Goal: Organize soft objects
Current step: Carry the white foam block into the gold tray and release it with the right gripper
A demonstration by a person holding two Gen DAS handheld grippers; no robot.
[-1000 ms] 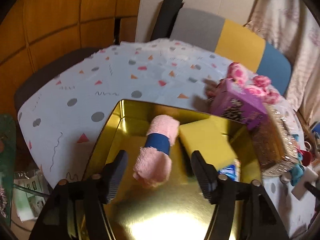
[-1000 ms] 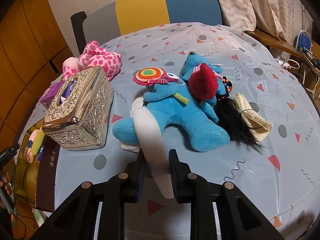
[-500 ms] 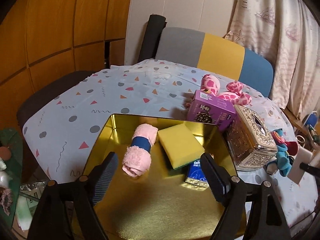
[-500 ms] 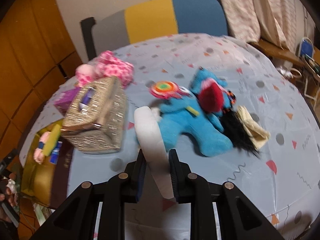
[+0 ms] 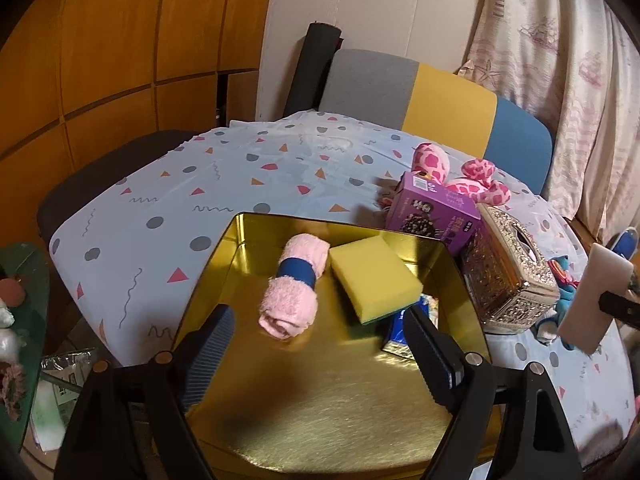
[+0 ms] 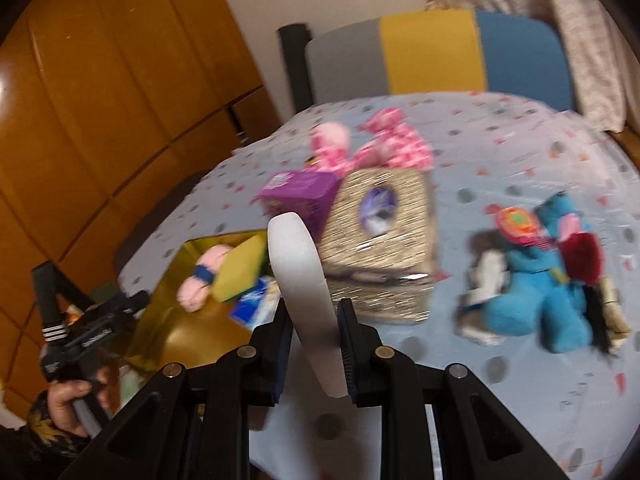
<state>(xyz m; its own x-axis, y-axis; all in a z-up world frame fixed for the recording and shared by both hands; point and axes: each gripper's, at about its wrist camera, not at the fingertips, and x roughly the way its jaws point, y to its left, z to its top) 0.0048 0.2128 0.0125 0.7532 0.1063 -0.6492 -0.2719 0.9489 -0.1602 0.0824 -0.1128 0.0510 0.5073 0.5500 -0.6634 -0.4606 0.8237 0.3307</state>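
A gold tray [image 5: 320, 412] at the table's near left holds a rolled pink towel with a blue band [image 5: 294, 304], a yellow sponge [image 5: 372, 276] and a blue packet [image 5: 400, 330]. My left gripper [image 5: 320, 340] is open and empty above the tray, behind the towel. My right gripper [image 6: 312, 344] is shut on a white soft pad [image 6: 304, 292], held in the air; the pad also shows at the right of the left wrist view [image 5: 592, 296]. The tray shows in the right wrist view [image 6: 188, 328] too.
A silver tissue box [image 6: 380, 240], a purple box [image 6: 300, 196] and a pink plush [image 6: 372, 148] stand right of the tray. A blue plush [image 6: 536, 292] with other soft things lies further right. A chair [image 5: 432, 96] stands behind the table.
My right gripper has swung left with the white pad, from over the blue plush toward the tissue box and tray. My left gripper has pulled back and up from the towel.
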